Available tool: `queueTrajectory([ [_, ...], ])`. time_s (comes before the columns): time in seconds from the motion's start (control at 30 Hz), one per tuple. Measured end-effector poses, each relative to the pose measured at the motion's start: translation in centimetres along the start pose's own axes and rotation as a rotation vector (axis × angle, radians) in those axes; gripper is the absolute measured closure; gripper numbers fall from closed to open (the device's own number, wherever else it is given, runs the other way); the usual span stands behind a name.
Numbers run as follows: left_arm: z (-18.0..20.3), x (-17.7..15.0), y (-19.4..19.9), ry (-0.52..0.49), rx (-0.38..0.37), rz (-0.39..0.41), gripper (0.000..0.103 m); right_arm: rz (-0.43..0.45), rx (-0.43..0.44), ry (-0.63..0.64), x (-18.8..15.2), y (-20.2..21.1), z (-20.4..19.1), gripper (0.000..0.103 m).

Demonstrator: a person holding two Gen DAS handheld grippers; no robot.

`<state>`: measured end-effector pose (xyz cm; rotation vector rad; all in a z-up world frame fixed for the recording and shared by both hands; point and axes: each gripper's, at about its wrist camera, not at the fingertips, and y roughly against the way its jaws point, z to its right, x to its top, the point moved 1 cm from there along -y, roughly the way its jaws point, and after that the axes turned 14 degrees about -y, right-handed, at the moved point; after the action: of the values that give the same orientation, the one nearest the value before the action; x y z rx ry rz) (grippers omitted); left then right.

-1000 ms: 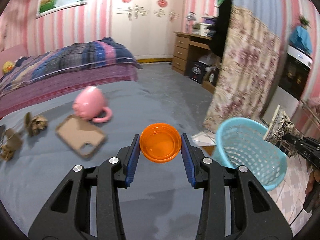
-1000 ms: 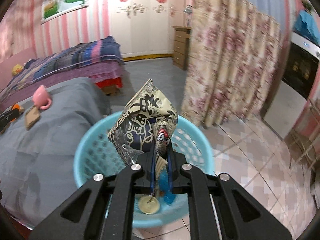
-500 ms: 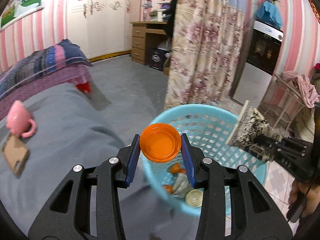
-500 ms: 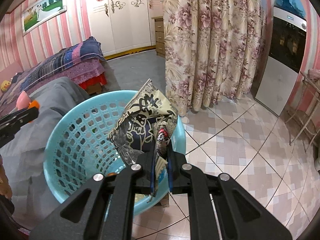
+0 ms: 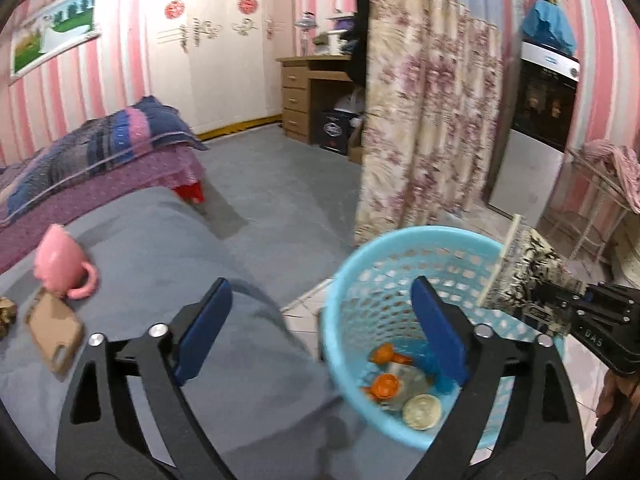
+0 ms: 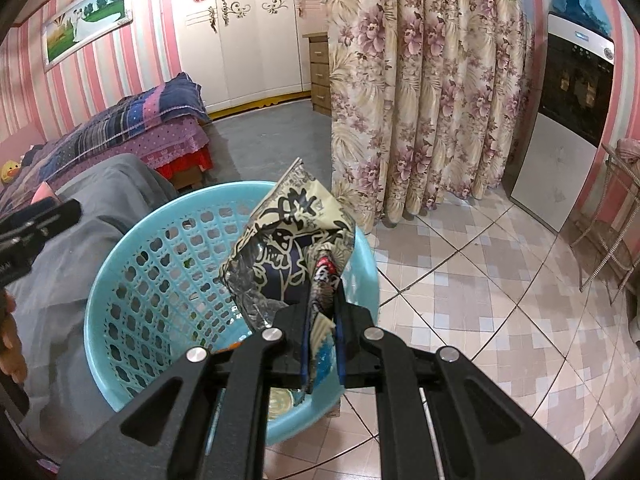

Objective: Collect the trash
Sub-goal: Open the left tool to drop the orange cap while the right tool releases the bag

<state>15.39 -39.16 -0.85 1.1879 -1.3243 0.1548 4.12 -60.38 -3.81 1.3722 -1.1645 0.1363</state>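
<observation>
While the right gripper [image 6: 322, 334] pinches the snack wrapper [image 6: 288, 248] over the blue basket [image 6: 120, 280], release centrally; left gripper [image 5: 320, 320] fingers just sprang wide, empty.

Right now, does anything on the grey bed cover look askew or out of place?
Yes. The pink mug lies tipped on its side on the grey cover, handle out, beside a brown phone case.

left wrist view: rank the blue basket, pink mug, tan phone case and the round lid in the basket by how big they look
1. blue basket, largest by far
2. and 3. pink mug and tan phone case look alike; not ranked
4. round lid, smallest, though it lies deeper down, so this is unsure
</observation>
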Motion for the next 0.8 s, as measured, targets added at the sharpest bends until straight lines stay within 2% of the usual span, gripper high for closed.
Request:
queueTrajectory([
  [0.13, -2.9, -0.9, 1.8, 0.05, 0.071, 0.016, 0.006, 0.001, -0.013, 0.022, 0.2, -0.9, -1.8, 0.089],
  [0.2, -4.4, -1.4, 2.7, 0.076, 0.1, 0.013, 0.006, 0.006, -0.025, 0.028, 0.2, -1.4, -2.5, 0.077],
  [0.23, -5.2, -1.8, 3.2, 0.085, 0.11, 0.007, 0.006, 0.01, -0.026, 0.033, 0.1, -1.7, -2.9, 0.059],
  [0.27, -5.7, -2.1, 3.6, 0.088, 0.118, 0.004, 0.006, 0.01, -0.025, 0.035, 0.1, -1.8, -3.1, 0.051],
  [0.37, -7.4, -3.1, 5.2, 0.1, 0.153, 0.004, 0.006, -0.004, -0.05, 0.05, -0.4, -2.5, -3.9, 0.041],
  [0.43, -8.7, -3.8, 6.3, 0.119, 0.169, 0.005, 0.006, -0.005, -0.071, 0.05, -0.7, -2.4, -4.1, 0.038],
  [0.47, -9.4, -4.3, 6.9, 0.133, 0.176, 0.006, 0.006, -0.001, -0.075, 0.048, -0.8, -2.2, -4.3, 0.026],
  [0.53, -10.8, -5.1, 7.9, 0.154, 0.196, 0.005, 0.006, 0.023, -0.077, 0.04, -0.9, -1.5, -4.7, 0.016],
  [0.6, -11.9, -5.6, 8.8, 0.168, 0.212, 0.003, 0.006, 0.023, -0.078, 0.042, -0.9, -1.2, -5.2, 0.016],
  [0.67, -12.9, -6.3, 9.7, 0.178, 0.233, 0.001, 0.006, 0.032, -0.073, 0.051, -0.9, -0.8, -5.9, 0.011],
  [0.8, -15.2, -7.7, 11.5, 0.19, 0.29, -0.003, 0.006, 0.085, -0.035, 0.081, -1.2, 0.9, -8.2, 0.009],
])
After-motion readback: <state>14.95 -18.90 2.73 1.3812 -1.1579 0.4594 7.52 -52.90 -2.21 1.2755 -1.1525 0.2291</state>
